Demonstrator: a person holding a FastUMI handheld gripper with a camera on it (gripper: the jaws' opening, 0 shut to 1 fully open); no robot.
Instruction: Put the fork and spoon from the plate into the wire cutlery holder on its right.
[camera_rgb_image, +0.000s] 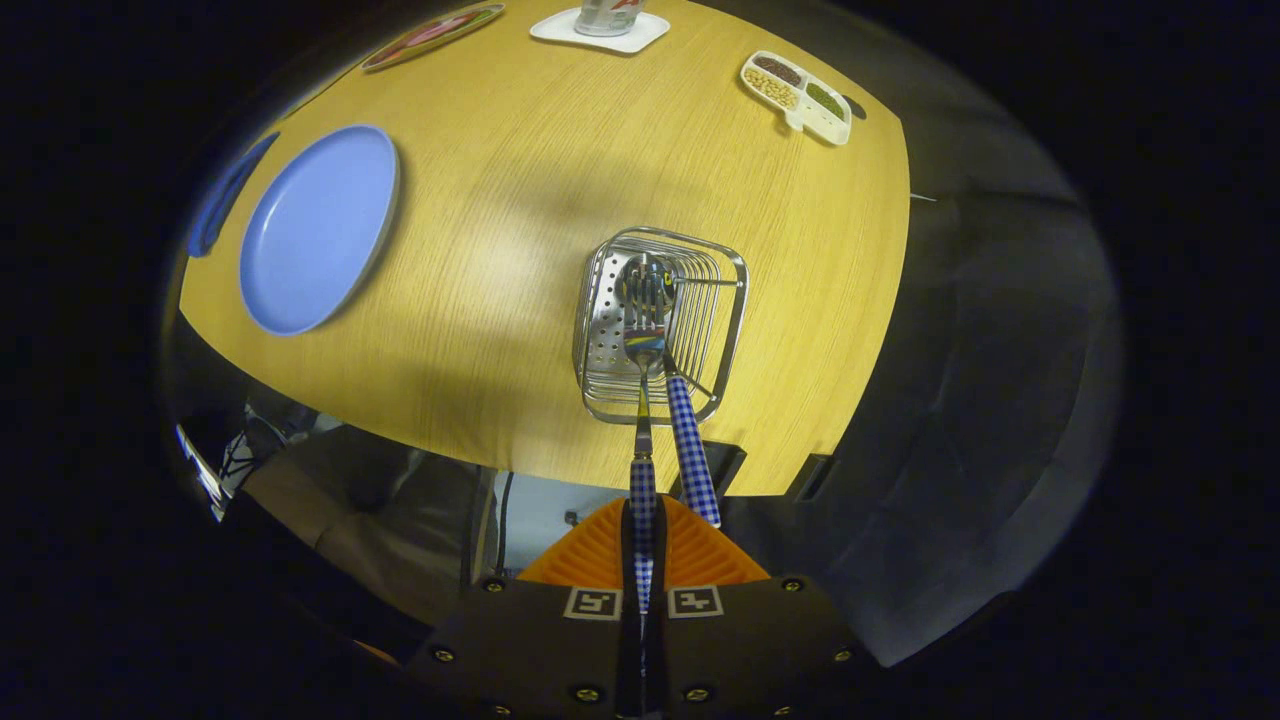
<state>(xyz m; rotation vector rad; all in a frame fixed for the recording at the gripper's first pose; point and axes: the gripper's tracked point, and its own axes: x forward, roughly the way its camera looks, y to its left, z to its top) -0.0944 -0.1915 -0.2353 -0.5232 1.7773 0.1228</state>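
My gripper (642, 520) is shut on the blue-checked handle of the fork (643, 440), which hangs head down. The fork's head reaches into the top of the wire cutlery holder (722, 320), which lies beyond my fingers on the wooden table (500, 250). The spoon (688, 450) stands inside the holder with its bowl down. Its checked handle leans out toward me, just right of the fork. The blue plate (315, 230) lies to the left of the holder with nothing on it.
At the far right of the table lies a white divided dish (797, 95) with beans and seeds. A white square coaster (600, 30) bearing a glass and a patterned plate (432, 33) sit at the far side. The table's near edge runs just below the holder.
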